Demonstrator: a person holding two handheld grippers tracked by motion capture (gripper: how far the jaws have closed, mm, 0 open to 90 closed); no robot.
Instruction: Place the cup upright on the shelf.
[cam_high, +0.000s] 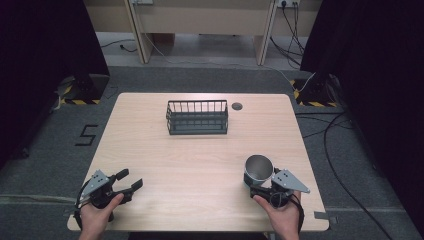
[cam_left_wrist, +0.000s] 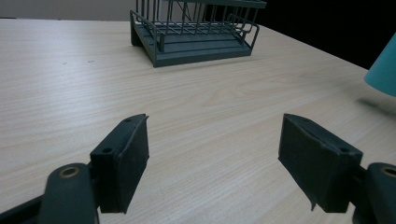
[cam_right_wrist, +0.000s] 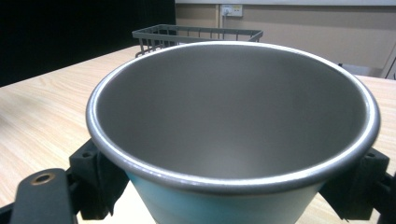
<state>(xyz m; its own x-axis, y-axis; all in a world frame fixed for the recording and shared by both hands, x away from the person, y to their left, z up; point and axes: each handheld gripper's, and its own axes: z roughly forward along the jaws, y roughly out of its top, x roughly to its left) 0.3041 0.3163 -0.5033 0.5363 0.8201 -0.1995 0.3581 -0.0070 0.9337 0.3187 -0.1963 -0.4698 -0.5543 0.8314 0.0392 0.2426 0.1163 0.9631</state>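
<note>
High view: the right hand-held gripper (cam_high: 260, 186) clasps the cup (cam_high: 258, 170) — upright, mouth up — the left hand-held gripper (cam_high: 128, 181) gapes.

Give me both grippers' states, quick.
Left gripper: open, nothing between its fingers, low over the table.
Right gripper: fingers on either side of the metal cup, apparently closed on it.

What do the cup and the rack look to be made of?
The cup: probably metal, with a brushed grey inside, a bright rolled rim and a light blue coated outside. The rack: likely coated wire, thin dark grey-green bars with a matte look.
</note>
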